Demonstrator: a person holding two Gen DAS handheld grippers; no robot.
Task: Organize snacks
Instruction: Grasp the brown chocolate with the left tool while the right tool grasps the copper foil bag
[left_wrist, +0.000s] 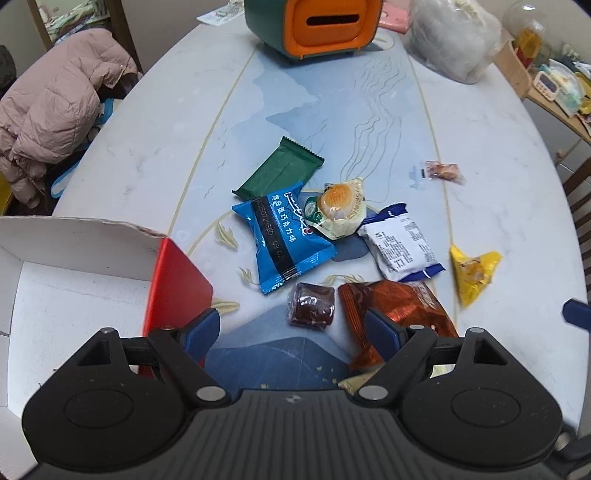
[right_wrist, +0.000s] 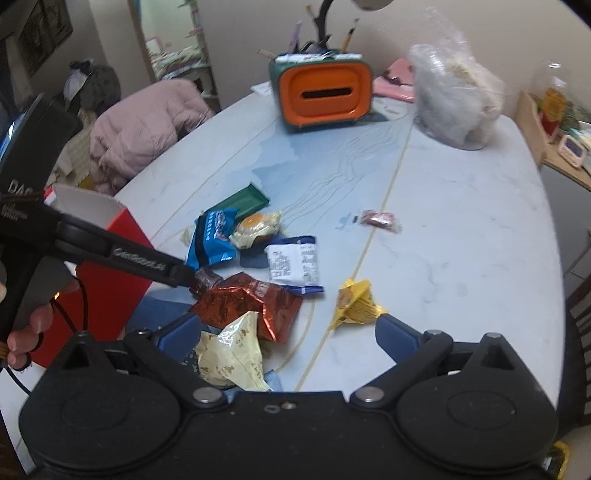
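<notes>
Snacks in crinkly foil and plastic wrappers, among them a blue packet (left_wrist: 286, 236), are lying clustered on the glossy marbled table (left_wrist: 491, 192) beside a red-and-white cardboard box (left_wrist: 74, 280); left gripper (left_wrist: 291, 328) and right gripper (right_wrist: 288, 332) are both gaping wide, holding nothing.

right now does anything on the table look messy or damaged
Yes. Crumbs are scattered on the table just ahead of the left tool. The red box has a ragged, torn flap edge. One small candy lies apart from the snack pile.
</notes>
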